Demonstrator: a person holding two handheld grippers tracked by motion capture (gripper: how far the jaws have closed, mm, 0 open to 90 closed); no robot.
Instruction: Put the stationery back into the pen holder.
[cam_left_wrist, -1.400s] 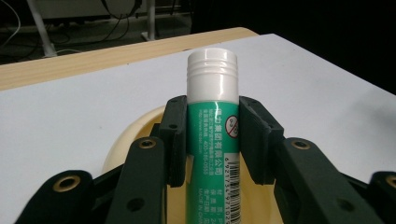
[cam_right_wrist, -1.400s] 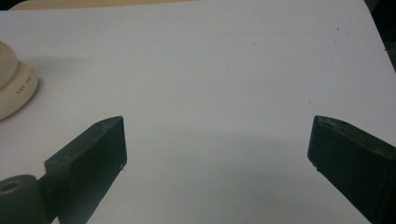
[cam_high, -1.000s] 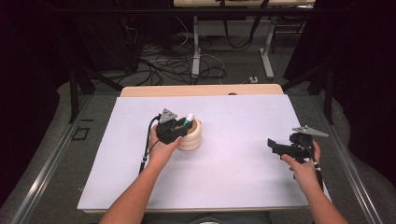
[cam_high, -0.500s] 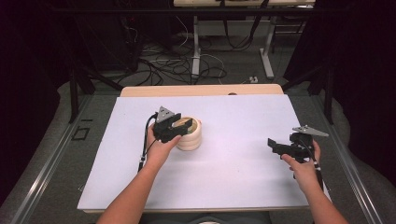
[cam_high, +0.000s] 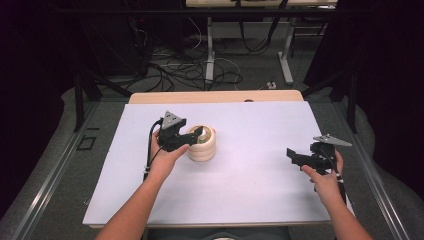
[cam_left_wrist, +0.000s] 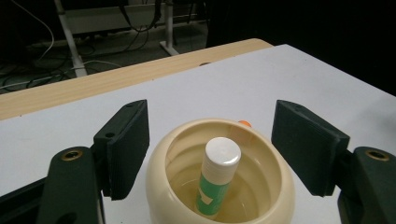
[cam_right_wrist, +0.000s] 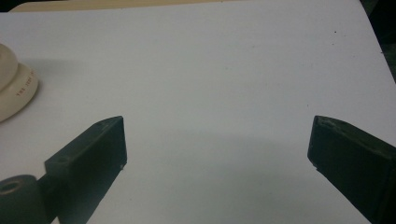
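Note:
A cream ribbed pot (cam_high: 202, 145) stands left of centre on the white table top (cam_high: 250, 195). A green and white tube with a white cap (cam_left_wrist: 215, 179) leans inside the pot (cam_left_wrist: 275, 186), and something small and orange (cam_left_wrist: 244, 123) shows at its far rim. My left gripper (cam_high: 192, 139) hovers at the pot's left side. It is open, and in the left gripper view (cam_left_wrist: 215, 140) its jaws stand wide on either side of the pot without touching it. My right gripper (cam_high: 292, 156) is open near the table's right edge, with bare table between its jaws (cam_right_wrist: 217, 140).
A wooden strip (cam_high: 215, 96) borders the table's far edge. Beyond it are dark floor, cables and metal legs (cam_high: 210, 55). The pot's side (cam_right_wrist: 11, 88) shows at the far left of the right gripper view.
A second ago my left gripper held the tube over the pot. The tube now stands inside the pot, and the gripper has opened and drawn back a little to the left. The right gripper has stayed still.

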